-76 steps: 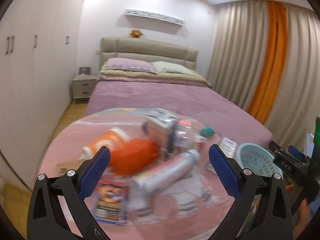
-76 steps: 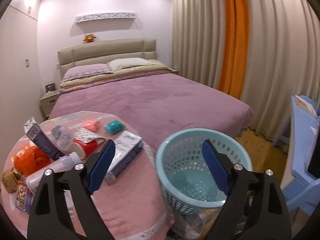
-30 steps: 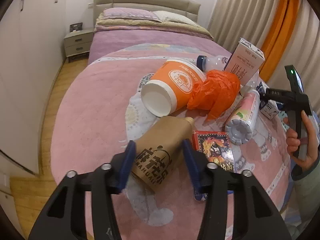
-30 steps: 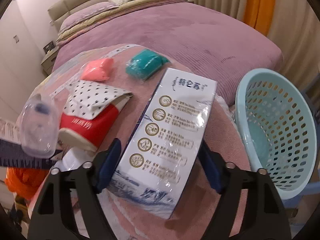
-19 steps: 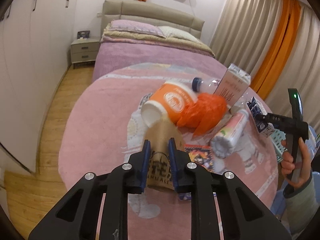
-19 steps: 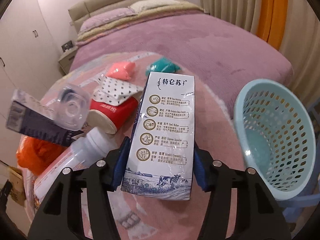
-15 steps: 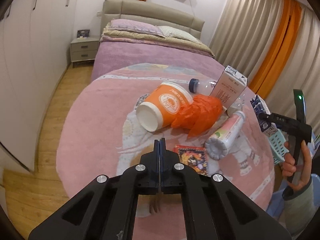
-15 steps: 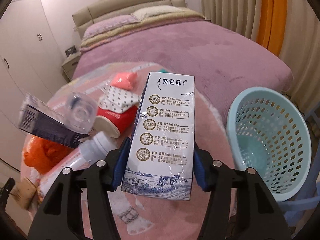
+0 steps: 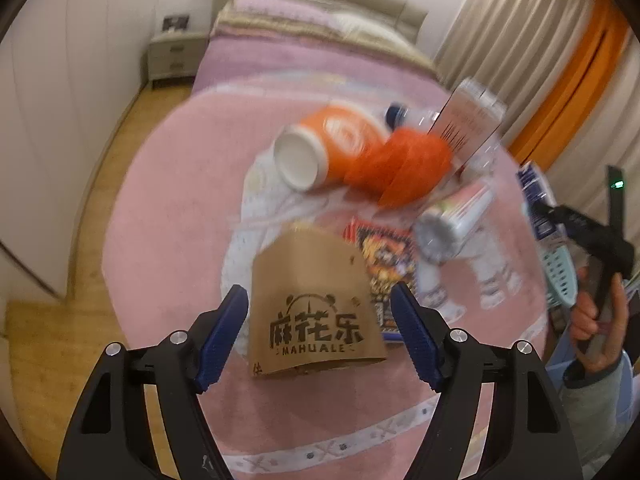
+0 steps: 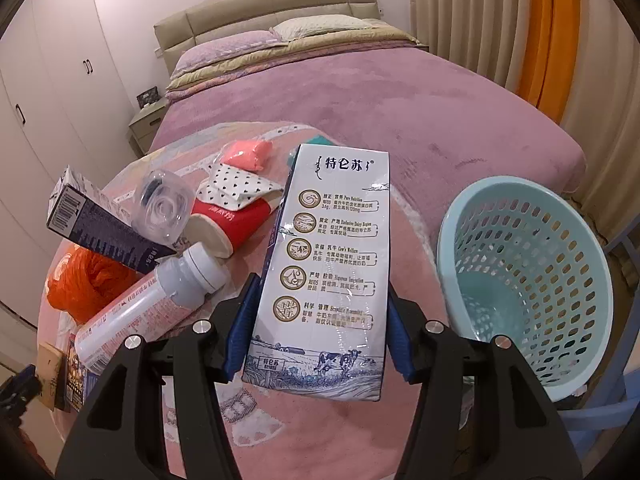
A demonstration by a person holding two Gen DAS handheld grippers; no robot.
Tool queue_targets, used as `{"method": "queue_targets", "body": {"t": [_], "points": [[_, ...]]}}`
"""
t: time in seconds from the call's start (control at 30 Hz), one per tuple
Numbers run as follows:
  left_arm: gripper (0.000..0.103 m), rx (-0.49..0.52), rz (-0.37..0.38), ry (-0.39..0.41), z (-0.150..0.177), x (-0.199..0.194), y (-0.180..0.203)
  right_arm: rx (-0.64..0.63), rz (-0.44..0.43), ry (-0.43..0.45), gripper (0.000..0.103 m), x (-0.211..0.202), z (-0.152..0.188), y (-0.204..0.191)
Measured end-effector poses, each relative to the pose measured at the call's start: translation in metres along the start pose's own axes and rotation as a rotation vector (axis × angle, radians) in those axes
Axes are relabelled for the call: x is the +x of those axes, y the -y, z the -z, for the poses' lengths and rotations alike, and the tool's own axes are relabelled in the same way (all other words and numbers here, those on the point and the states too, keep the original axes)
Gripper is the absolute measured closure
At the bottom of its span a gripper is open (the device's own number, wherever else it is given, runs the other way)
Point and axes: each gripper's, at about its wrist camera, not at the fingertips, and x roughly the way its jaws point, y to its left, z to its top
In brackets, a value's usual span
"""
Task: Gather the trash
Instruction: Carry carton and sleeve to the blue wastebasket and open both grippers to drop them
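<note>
Since half a second earlier, the left tool (image 9: 320,320), then fully together with nothing in it, has spread, and the brown paper sleeve (image 9: 316,300) again sits between its blue pads. The right tool (image 10: 316,336) has kept its clamp on the white milk carton (image 10: 332,272) and carried it slightly higher.

Left side: the left tool's jaws are opening at this moment. The sleeve lies on the pink table (image 9: 168,208) between the pads, with a visible gap on each side; neither pad presses it. Beyond it, from left to right, lie the orange cup (image 9: 320,148), the orange plastic bag (image 9: 400,168) and the white bottle (image 9: 452,224), all blurred.

Right side: the right tool is clamped on the carton's lower sides, about half open, and the carton is clear of the table. The light blue basket (image 10: 528,276) stands just right of the table, empty as far as can be seen.

Risks:
1. The sleeve is thin and flattens easily; a squeeze may let it slip out of the pads.
2. The carton is gripped low on a film-wrapped surface; tilting it toward the basket could let it slide or pivot and drop short of the rim.
</note>
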Motion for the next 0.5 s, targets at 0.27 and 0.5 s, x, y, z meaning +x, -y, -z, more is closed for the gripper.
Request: {"method": "queue_targets", "body": {"t": [0.27, 0.5], "points": [[0.073, -0.037, 0.004, -0.005, 0.002, 0.006, -0.008, 0.013, 0.008, 0.003, 0.049, -0.003, 0.002, 0.007], [0.074, 0.031, 0.012, 0.095, -0.015, -0.025, 0.022, 0.048, -0.009, 0.058, 0.049, -0.023, -0.006, 0.026]]}}
